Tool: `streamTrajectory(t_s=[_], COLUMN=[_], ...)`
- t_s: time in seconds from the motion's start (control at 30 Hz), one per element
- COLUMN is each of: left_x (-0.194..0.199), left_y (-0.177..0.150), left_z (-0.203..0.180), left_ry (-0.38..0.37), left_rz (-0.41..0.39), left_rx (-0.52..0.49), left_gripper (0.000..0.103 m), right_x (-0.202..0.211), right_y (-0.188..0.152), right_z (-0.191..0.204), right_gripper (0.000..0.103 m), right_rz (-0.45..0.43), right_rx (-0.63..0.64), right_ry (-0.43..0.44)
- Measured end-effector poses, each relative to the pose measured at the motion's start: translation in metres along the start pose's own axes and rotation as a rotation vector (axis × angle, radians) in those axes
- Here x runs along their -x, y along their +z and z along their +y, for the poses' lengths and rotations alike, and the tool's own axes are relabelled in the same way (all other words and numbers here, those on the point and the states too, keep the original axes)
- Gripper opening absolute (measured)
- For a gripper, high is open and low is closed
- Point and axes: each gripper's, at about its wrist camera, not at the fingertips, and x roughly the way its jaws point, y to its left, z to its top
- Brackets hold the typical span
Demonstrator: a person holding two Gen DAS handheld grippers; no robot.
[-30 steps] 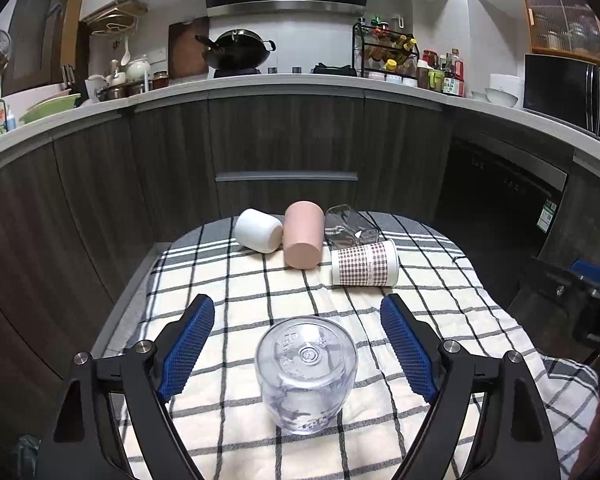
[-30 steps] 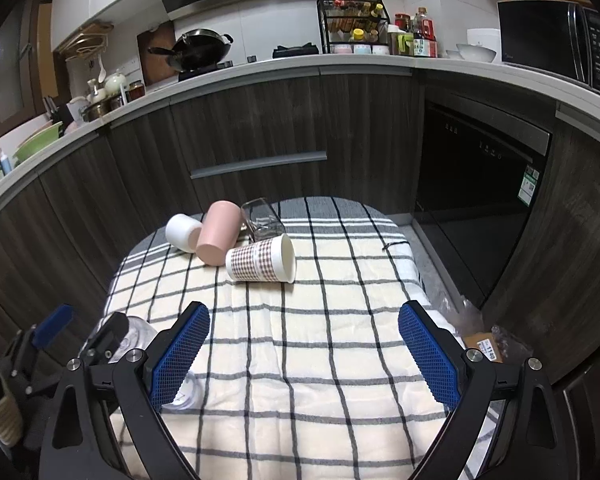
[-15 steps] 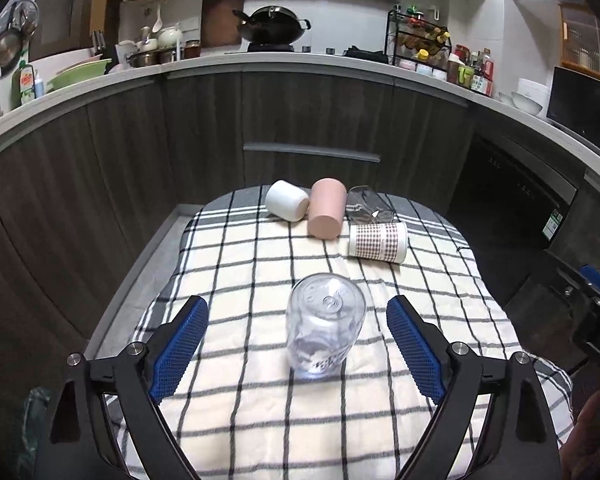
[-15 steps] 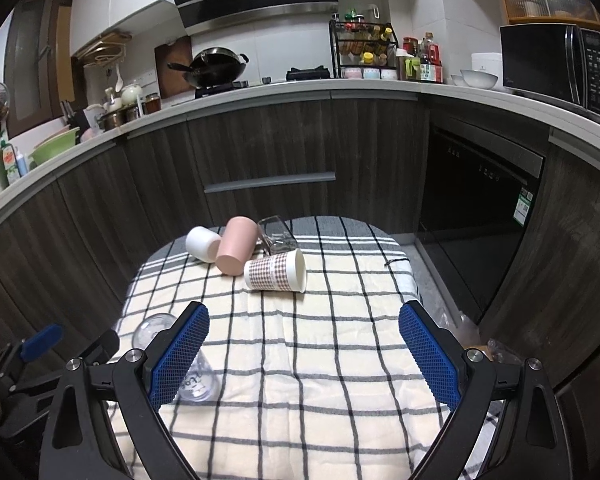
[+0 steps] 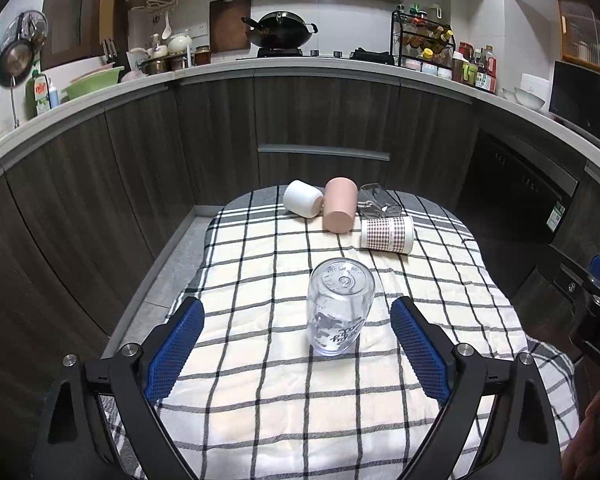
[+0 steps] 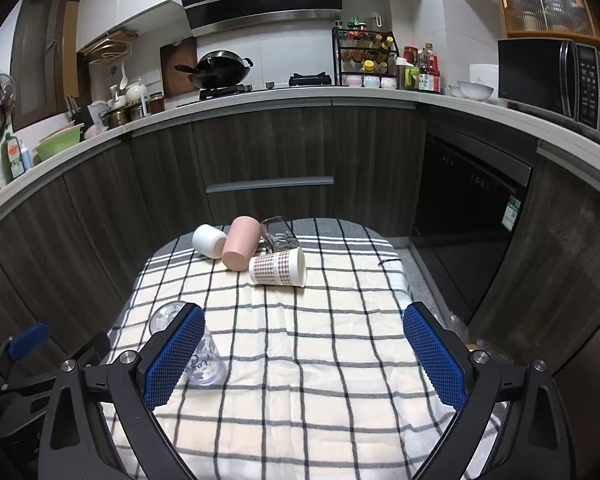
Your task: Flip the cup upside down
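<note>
A clear plastic cup [image 5: 339,307] stands upside down on the checked cloth [image 5: 260,380], base up. My left gripper [image 5: 298,344] is open and empty, its blue pads on either side of the cup and a little nearer than it, not touching. The cup also shows in the right wrist view [image 6: 204,356], partly behind the left finger. My right gripper [image 6: 304,354] is open and empty above the cloth. At the far end lie a white cup [image 5: 303,199], a pink cup [image 5: 340,211], a clear glass [image 5: 376,204] and a checked paper cup [image 5: 387,234], all on their sides.
The small table is ringed by dark wooden cabinets [image 5: 324,120] under a white counter. A dishwasher front [image 6: 472,216] stands to the right. The left gripper's body shows at the lower left of the right wrist view [image 6: 16,364].
My left gripper has drawn back and up from the upside-down clear cup, which stays standing. My right gripper has also risen and pulled back a little.
</note>
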Motion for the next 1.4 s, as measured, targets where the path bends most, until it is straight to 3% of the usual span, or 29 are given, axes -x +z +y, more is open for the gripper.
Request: streamTrajectory(t_s=[0.47,1.4], left_x=[0.016,0.013], left_y=[-0.005,-0.007], left_z=[0.003,0.001], left_ry=[0.056,0.04], left_rz=[-0.022,-0.005], left_rx=[-0.002,-0.002], left_gripper=[0.103,0.103], right_x=[0.015,0.016], right_y=[-0.002,-0.001], right_z=[0.006,0.01], right_gripper=[0.1,0.1], right_rz=[-0.008,-0.013], right_rx=[0.044,0.044], right_ry=[-0.056,-0.052])
